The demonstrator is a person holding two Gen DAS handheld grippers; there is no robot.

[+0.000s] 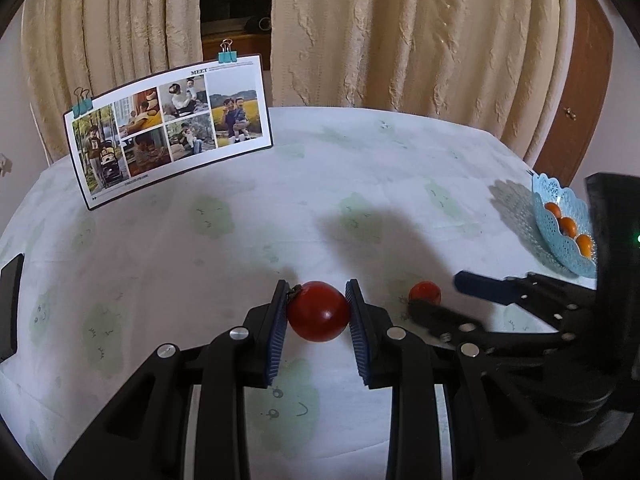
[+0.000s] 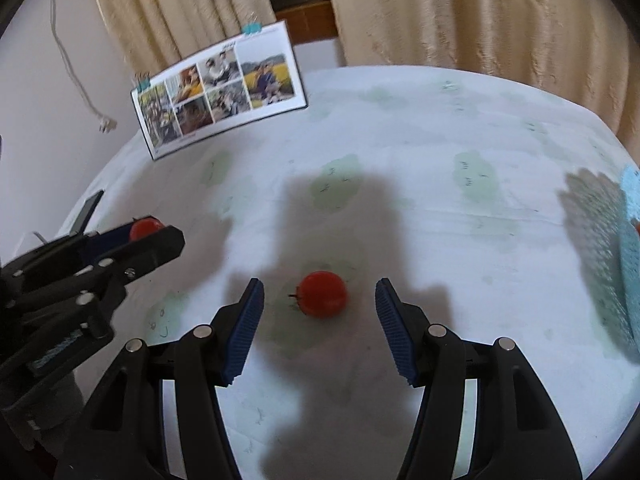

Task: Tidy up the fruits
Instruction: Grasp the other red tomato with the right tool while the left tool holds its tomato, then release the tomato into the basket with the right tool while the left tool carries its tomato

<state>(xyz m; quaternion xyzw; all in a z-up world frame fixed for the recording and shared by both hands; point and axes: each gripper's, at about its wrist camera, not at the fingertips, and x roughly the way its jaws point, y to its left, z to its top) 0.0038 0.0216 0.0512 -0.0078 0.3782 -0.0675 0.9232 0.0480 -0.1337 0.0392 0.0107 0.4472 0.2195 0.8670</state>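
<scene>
My left gripper (image 1: 317,304) is shut on a dark red tomato (image 1: 318,311), both blue pads touching its sides, low over the table. In the right wrist view this gripper (image 2: 148,234) shows at the left with the tomato (image 2: 145,227) between its fingers. My right gripper (image 2: 319,300) is open, its pads on either side of a second red tomato (image 2: 322,294) lying on the cloth, not touching it. That tomato (image 1: 425,293) and the right gripper (image 1: 440,294) also show at the right in the left wrist view.
A light blue lace-edged basket (image 1: 560,240) holding three orange fruits (image 1: 567,226) stands at the table's right edge; its rim (image 2: 632,248) shows in the right wrist view. A photo card (image 1: 168,128) with binder clips stands at the back left. A dark phone (image 1: 10,304) lies at the left edge.
</scene>
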